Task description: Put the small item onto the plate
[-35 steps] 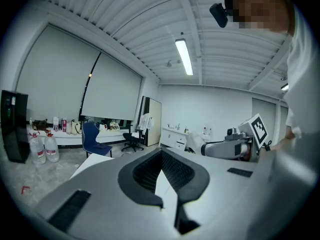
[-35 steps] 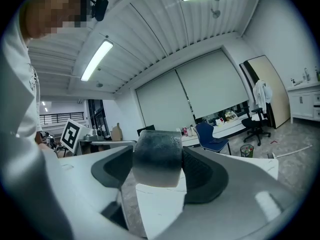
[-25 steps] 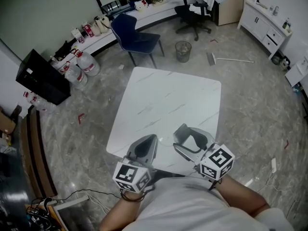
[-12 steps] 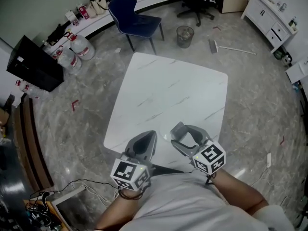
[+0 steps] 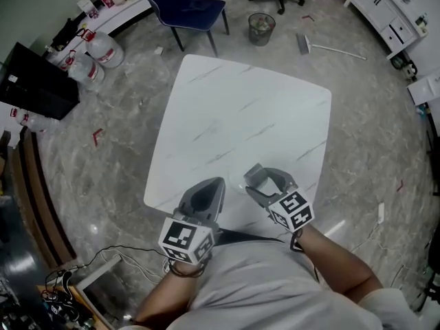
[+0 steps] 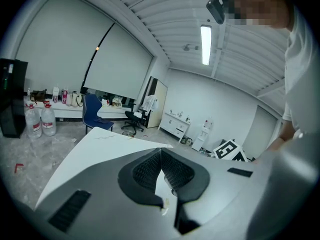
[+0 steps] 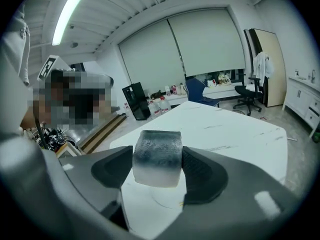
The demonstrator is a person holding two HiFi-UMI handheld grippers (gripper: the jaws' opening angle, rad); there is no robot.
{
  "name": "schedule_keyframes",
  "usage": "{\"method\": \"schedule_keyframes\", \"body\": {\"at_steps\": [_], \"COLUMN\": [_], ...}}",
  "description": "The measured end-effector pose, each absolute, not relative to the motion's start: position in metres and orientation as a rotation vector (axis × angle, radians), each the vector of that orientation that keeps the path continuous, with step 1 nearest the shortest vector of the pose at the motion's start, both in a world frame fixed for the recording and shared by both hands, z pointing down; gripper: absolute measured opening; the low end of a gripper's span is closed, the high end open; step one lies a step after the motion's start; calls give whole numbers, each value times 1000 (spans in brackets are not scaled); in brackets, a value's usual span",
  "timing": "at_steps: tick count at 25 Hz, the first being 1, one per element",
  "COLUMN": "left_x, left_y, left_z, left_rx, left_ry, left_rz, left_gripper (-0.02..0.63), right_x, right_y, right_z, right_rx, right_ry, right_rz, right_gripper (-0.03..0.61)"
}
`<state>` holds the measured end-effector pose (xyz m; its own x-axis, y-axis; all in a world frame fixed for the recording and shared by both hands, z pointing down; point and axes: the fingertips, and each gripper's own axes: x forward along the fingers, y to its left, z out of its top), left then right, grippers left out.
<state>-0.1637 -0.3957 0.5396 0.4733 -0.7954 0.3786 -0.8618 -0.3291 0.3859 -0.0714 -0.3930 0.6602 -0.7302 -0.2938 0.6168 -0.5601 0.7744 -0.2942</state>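
The right gripper (image 7: 157, 168) grips a grey block (image 7: 156, 153) over the table (image 5: 240, 115) (chair (image 5: 189, 9), bin (image 5: 261, 27) beyond); left gripper (image 6: 161, 156) closed.

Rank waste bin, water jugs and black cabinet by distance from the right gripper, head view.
From the right gripper, jaws shut on the block:
1. Waste bin, on the floor straight beyond the far edge of the table.
2. Water jugs, on the floor off to the far left.
3. Black cabinet, at the left edge, farthest.

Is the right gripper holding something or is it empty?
Holding. The right gripper has its jaws pressed on a small translucent block.
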Motion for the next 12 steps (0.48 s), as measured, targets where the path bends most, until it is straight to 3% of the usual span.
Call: {"method": "schedule_keyframes", "body": {"at_steps": [12], "left_x": [-179], "left_y": [-414], "left_z": [588], "left_rx": [2124], "left_ry": [-1302], "left_rz": [220], "left_gripper": [6], "right_x": [-82], "right_y": [-404], "right_z": [764], "right_rx": [582], "right_ry": [-2239], "right_rz": [609], "right_gripper": [301]}}
